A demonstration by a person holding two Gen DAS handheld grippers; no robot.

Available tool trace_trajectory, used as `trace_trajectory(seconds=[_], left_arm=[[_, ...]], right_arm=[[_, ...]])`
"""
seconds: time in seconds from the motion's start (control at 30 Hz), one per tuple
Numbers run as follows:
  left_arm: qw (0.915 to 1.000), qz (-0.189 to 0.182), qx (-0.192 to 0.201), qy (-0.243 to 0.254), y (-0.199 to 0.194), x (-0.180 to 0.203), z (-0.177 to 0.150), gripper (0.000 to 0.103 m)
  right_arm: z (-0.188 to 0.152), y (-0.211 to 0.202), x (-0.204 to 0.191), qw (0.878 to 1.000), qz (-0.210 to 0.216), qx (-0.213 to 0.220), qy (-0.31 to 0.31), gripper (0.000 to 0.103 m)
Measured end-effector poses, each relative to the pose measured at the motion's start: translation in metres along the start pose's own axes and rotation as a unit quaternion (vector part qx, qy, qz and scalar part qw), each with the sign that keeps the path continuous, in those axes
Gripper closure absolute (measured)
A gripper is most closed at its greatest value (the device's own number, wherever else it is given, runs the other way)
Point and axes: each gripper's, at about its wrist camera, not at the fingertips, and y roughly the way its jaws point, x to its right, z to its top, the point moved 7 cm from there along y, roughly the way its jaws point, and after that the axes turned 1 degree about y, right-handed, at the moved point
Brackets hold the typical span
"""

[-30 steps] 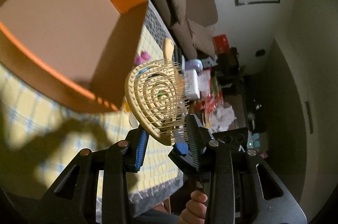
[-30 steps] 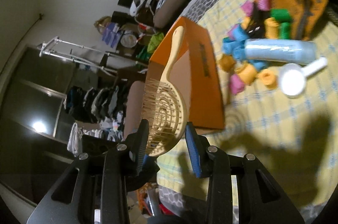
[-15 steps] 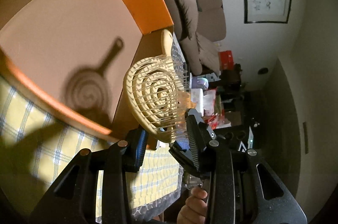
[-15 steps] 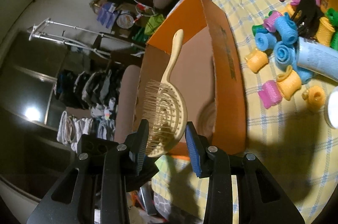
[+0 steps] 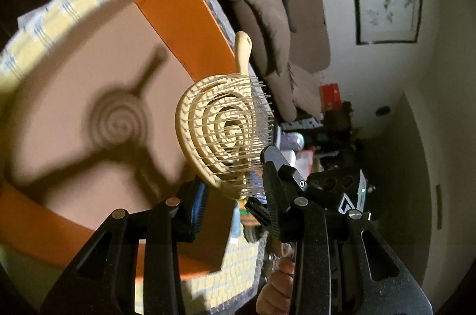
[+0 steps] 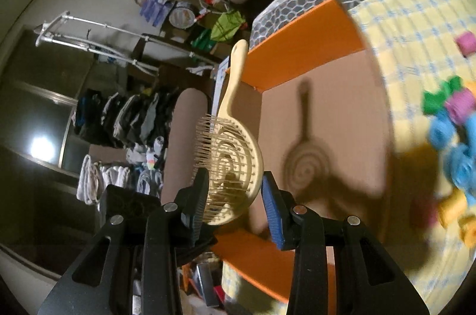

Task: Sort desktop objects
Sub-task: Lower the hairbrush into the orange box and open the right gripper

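Left wrist view first. Big shift over the last second: went from peeking past the corner of the orange box point(image 5: 184, 2) to hanging right over its open inside, with a crisp spiral shadow point(image 5: 119, 121) now thrown on the bare cardboard floor. Means the carry is pretty much done, and by my guess only lowering and letting go is left for this 1 item. Left gripper point(image 5: 236, 190) fingers clamped on the bottom of the hairbrush point(image 5: 220, 133) head, same narrow gap as before, bristles pushed against 1 finger and the back against the other. Held in the air, handle pointing up and away, nowhere near touching the box floor yet.

Right wrist view next. Same story from the other side: slid off the cluttered part of the counter point(image 6: 401, 26) and now looking into the box point(image 6: 297, 47), curlers point(image 6: 452, 130) smeared off to the right edge. Right gripper point(image 6: 233, 196) fingers also closed on the hairbrush point(image 6: 235, 160) head, no change in the gap, so a 2-gripper hold.

About the brush itself: pale yellow plastic, oval vented head with a spiral of ribs, long thin pins on 1 face, slim handle with a hole at the tip. Looks light and stiff, though the pins probably flex under the grip.
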Motion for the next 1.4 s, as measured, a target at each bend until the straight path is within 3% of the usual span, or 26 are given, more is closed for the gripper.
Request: trace_trajectory(seconds=[0.3, 0.5, 0.77, 0.87, 1.17, 1.4], left_arm=[[0.9979, 0.054, 0.009, -0.033, 0.008, -0.042, 0.021, 0.070], [0.9957, 0.074, 0.008, -0.056, 0.019, -0.063, 0.031, 0.070], [0.9944, 0.081, 0.003, -0.069, 0.027, -0.066, 0.037, 0.051], [0.9942, 0.078, -0.001, -0.073, 0.021, -0.065, 0.028, 0.037], [0.9973, 0.058, 0.012, -0.042, -0.016, -0.041, 0.011, 0.033], [0.9975, 0.061, 0.021, -0.030, -0.030, -0.036, 0.004, 0.033]], right_arm=[[0.017, 0.065, 0.019, 0.997, -0.014, -0.057, 0.043, 0.065], [0.019, 0.088, 0.043, 0.994, -0.033, -0.078, 0.066, 0.065], [0.019, 0.100, 0.068, 0.990, -0.032, -0.086, 0.108, 0.064], [0.017, 0.105, 0.073, 0.988, -0.033, -0.092, 0.116, 0.065], [0.013, 0.121, 0.083, 0.985, -0.055, -0.106, 0.127, 0.062], [0.011, 0.129, 0.079, 0.984, -0.084, -0.126, 0.093, 0.058]])
